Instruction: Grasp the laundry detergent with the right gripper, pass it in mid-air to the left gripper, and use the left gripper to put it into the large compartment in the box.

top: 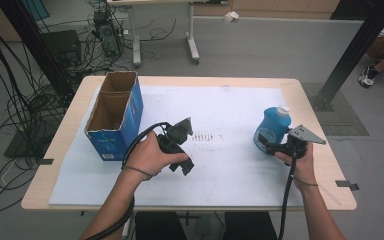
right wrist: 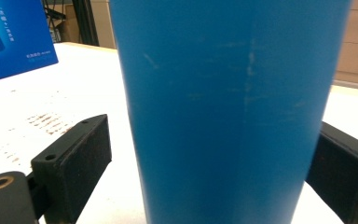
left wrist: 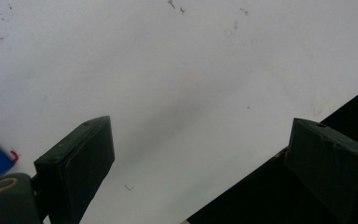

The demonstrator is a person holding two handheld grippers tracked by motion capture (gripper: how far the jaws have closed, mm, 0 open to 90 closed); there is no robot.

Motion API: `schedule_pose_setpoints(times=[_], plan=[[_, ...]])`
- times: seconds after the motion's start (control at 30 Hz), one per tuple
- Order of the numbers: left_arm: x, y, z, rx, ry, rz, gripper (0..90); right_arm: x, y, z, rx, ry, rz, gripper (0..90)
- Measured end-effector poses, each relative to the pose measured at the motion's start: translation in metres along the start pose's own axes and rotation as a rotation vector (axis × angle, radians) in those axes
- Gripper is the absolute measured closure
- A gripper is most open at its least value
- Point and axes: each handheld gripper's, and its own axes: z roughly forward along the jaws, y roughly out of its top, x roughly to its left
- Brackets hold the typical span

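High view: one blue bottle (top: pixel 271 126); one box (top: pixel 115 115), seemingly two compartments; two tongs.

The blue bottle (right wrist: pixel 233 112) is cut off top and bottom, its right side perhaps touching the jaw.

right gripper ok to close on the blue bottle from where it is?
Probably yes. The right gripper already has its jaws open on either side of the blue bottle, one jaw near or at its side, a gap at the other. Nothing lies between them; the blue box stands well off.
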Motion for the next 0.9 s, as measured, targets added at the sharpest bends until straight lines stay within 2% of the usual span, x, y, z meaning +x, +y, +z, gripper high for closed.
schedule_pose_setpoints(times=[0.9], plan=[[-0.0003,-0.0002,-0.0007,0.005,0.004,0.0,8.1,0.0005,0.0008,-0.0005,-0.007,0.008,-0.001,7.5]])
